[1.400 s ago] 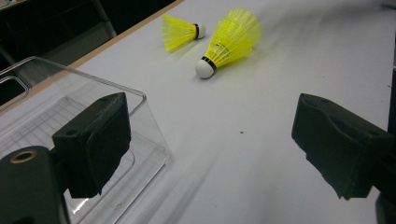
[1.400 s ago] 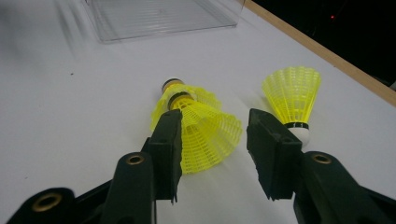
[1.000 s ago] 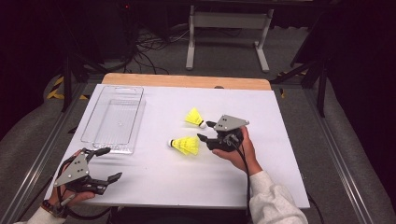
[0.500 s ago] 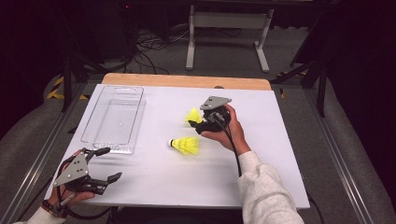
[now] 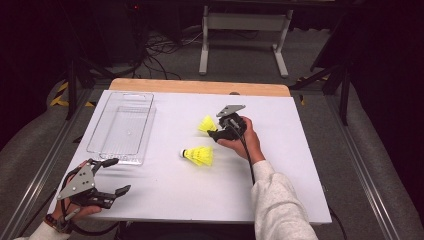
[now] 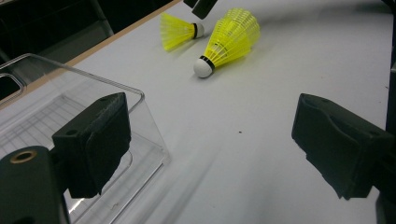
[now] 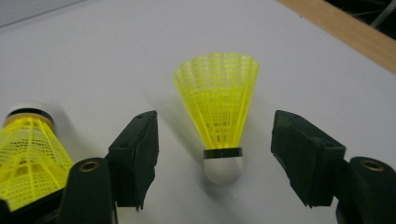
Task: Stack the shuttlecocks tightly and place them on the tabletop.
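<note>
dark floor, loose cables and a grey metal stand fill the room behind a white tabletop with a wooden far edge. on that sheet two yellow shuttlecocks lie near the middle, and a clear plastic tray sits empty toward the left.

the right fingers have just been closing a little, yet they remain apart, with the far shuttlecock lying between them and no pad pressing on it. in the right gripper view its white cork points back toward the hand and the skirt fans away, so its long axis runs along the reach, straight down the gap; the cork sits about level with the pad tips. the left pad is somewhat closer to it than the right one. a squeeze here would likely land on the cork and the narrow base of the skirt, which i judge the firmest place to take it.

the near shuttlecock lies just beside, toward the person, cork pointing left in the high view, and it edges into the right gripper view at the lower left.

the left fingers rest spread wide and empty at the near left corner of the tabletop, just short of the tray, well apart from both shuttlecocks; the right hand is plainly the nearer one.
</note>
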Demonstrator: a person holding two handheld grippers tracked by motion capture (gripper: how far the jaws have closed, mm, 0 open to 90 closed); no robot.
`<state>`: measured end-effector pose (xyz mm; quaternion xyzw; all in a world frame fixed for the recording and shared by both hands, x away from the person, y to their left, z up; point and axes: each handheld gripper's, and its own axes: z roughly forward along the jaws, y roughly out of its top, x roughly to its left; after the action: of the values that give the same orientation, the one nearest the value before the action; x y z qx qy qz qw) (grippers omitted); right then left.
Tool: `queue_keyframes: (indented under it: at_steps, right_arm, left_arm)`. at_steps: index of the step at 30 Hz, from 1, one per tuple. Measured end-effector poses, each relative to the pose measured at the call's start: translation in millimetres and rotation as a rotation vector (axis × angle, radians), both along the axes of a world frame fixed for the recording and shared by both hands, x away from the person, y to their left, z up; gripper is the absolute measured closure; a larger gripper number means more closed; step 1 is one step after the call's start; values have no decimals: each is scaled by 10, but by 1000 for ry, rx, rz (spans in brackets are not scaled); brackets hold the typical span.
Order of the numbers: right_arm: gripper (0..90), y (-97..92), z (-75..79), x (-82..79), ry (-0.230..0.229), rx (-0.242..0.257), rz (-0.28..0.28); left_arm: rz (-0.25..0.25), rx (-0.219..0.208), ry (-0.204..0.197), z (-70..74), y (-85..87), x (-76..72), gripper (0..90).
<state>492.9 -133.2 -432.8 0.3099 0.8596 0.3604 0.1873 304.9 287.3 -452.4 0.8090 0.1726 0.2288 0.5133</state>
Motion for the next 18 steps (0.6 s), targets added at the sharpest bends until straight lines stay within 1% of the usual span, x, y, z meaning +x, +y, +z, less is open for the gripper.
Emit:
queue_keyframes:
  at_steps: [1,2,3,5,7,9,11,13,15,18]
  right_arm:
    - [343,3,-27,9,8,-12,1]
    - [343,3,-27,9,8,-12,1]
    - [359,7,-69,23,21,-21,-1]
    - [375,13,-97,35,31,-25,-2]
    - [406,25,-122,45,36,-37,-8]
    - [412,32,-134,48,36,-46,-10]
    - [449,48,-161,53,40,-59,-13]
    - [455,59,-188,56,51,-57,-8]
    - [478,67,-204,60,49,-67,-13]
    - [504,68,-214,68,47,-61,-16]
  left_arm:
    - [0,0,0,0,0,0,125]
    - [-1,2,0,-1,-1,1,125]
    - [-2,1,2,-4,-2,3,125]
    - [-1,1,2,-4,-1,4,125]
    - [-4,2,4,-4,1,6,126]
    - [-3,3,3,-5,0,5,126]
    - [-4,4,2,-4,-1,1,125]
    - [-4,6,0,-2,0,1,126]
    - [-4,5,3,-4,-2,1,126]
    - [-6,6,4,-5,-3,2,126]
